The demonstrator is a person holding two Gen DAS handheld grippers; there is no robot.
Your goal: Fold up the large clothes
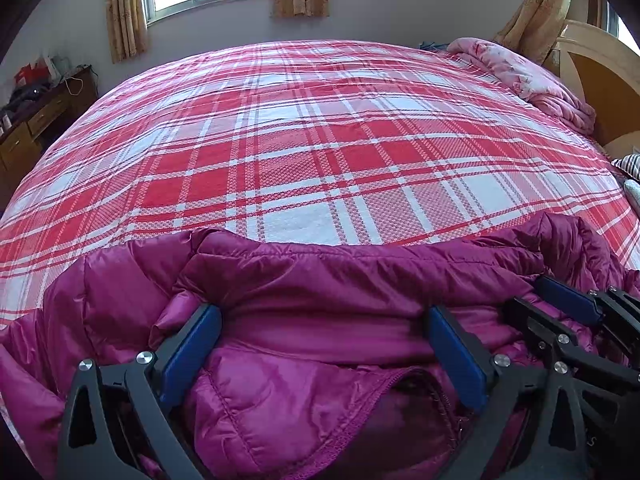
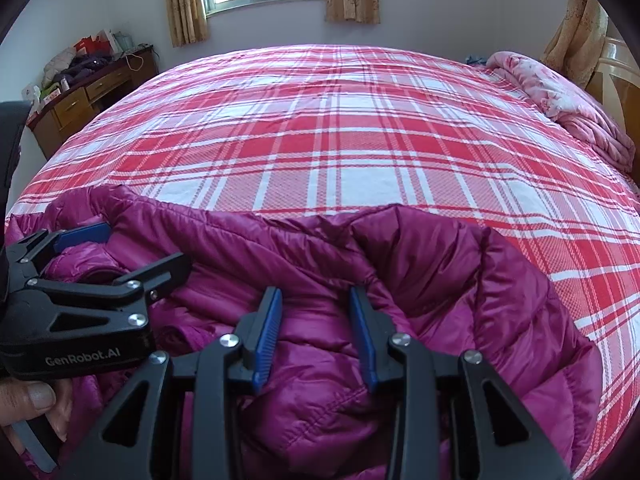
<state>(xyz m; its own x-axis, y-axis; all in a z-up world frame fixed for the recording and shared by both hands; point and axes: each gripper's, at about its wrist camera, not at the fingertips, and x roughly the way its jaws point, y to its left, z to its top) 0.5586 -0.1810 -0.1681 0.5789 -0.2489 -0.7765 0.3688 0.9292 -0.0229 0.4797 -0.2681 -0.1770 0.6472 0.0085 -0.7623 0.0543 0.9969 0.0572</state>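
Observation:
A magenta quilted down jacket lies bunched at the near edge of the bed; it also shows in the right wrist view. My left gripper is open wide, its blue pads either side of a fold of the jacket near the zipper. It appears in the right wrist view at the left, open over the jacket. My right gripper is open, jaws a moderate gap apart over the jacket's quilted fabric. It shows in the left wrist view at the right edge.
The bed carries a red and white plaid cover. A pink floral quilt is heaped at the far right by the headboard. A wooden desk with clutter stands at the far left. Striped fabric lies at the right edge.

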